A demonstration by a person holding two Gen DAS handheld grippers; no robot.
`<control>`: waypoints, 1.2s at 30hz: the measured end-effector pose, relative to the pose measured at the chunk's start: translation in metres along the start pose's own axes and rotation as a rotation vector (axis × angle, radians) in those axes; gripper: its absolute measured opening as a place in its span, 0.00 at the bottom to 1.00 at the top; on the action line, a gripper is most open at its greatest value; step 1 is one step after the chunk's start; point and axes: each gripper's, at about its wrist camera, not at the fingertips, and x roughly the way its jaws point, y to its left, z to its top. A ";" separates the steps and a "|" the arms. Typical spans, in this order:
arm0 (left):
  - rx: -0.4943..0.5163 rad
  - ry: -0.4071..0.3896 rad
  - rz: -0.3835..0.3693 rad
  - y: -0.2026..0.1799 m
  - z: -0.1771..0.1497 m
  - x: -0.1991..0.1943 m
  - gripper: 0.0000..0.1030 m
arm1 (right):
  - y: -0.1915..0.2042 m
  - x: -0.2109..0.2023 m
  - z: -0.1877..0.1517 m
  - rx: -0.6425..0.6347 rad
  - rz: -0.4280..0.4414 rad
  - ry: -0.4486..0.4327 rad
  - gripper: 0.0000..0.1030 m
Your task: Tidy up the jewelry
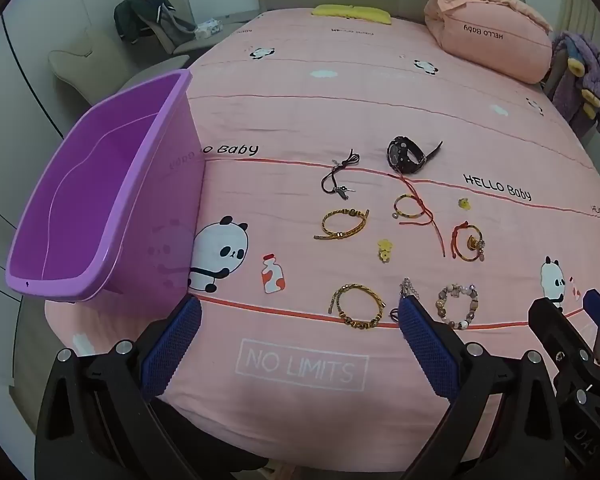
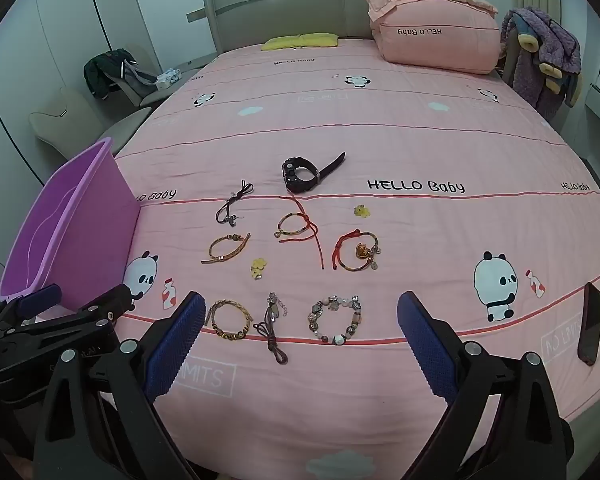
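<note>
Left wrist view: left gripper [image 1: 300, 332] spread wide, empty; its right finger [image 1: 424, 344] hides a cord bracelet [image 2: 274, 328]. Right gripper [image 2: 298, 332] likewise spread. Jewelry lies mid-bed; purple bin [image 1: 100, 200] far left, partly cut off.

- The tub [image 2: 64, 232] stood at the bed's [image 2: 380, 128] left edge.
- The bracelets [image 2: 228, 246] lay right of it, the watch [image 2: 300, 174] behind them.
- A phone [image 2: 591, 322], probably, lay far right.

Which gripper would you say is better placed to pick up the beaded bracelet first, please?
Right, probably. The beaded bracelet lies between the open right gripper fingers in its own view, whereas it sits beyond the left gripper, nearer the purple bin.
</note>
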 end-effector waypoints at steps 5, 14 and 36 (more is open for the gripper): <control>0.000 -0.001 0.003 0.000 0.000 0.000 0.94 | 0.000 0.000 0.000 -0.001 -0.001 0.000 0.90; 0.000 -0.006 0.007 -0.002 0.002 0.005 0.94 | 0.001 -0.001 0.001 -0.001 -0.003 -0.002 0.90; 0.002 -0.015 0.006 0.000 0.001 -0.006 0.94 | 0.003 -0.003 0.001 -0.002 -0.002 -0.005 0.90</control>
